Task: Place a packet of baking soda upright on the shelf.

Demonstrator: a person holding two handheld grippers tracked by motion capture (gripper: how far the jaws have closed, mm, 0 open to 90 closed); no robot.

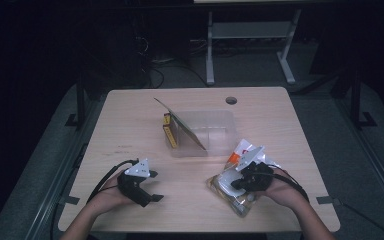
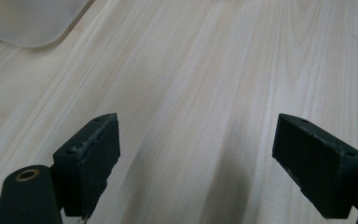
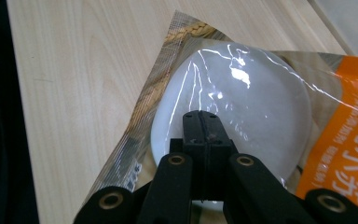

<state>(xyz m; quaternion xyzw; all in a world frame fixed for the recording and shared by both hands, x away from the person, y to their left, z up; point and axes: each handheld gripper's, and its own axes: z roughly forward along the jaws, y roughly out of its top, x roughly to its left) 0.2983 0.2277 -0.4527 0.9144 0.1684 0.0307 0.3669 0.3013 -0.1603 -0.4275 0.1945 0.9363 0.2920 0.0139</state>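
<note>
High view: two forearms come in from the bottom edge, each hand holding one gripper over a pale wood table (image 1: 130, 125). The left hand (image 1: 111, 192) sits near the table's front-left, its wrist about level, and the left gripper (image 1: 152, 198) points right and slightly toward the person, just above bare wood. The right hand (image 1: 276, 186) is at front-right, turned inward so the right gripper (image 1: 235, 184) points left onto a clear food packet (image 1: 232, 192) lying flat on the table. Behind them, mid-table, stands one clear plastic bin (image 1: 215, 131) with one card (image 1: 180, 124) leaning tilted against its left side and two small yellow items (image 1: 168, 131) just beside it. One round hole (image 1: 231, 100) marks the table's far edge.

Left gripper view: the two black jaws stand wide apart, released, with bare wood between them. A corner of the bin (image 2: 28, 21) shows top left.

Right gripper view: the right gripper (image 3: 204, 128) has its jaws pressed together, clenched, over the packet (image 3: 242, 102), which holds one white round piece and bears an orange printed panel. I cannot tell whether the film is pinched between them.
</note>
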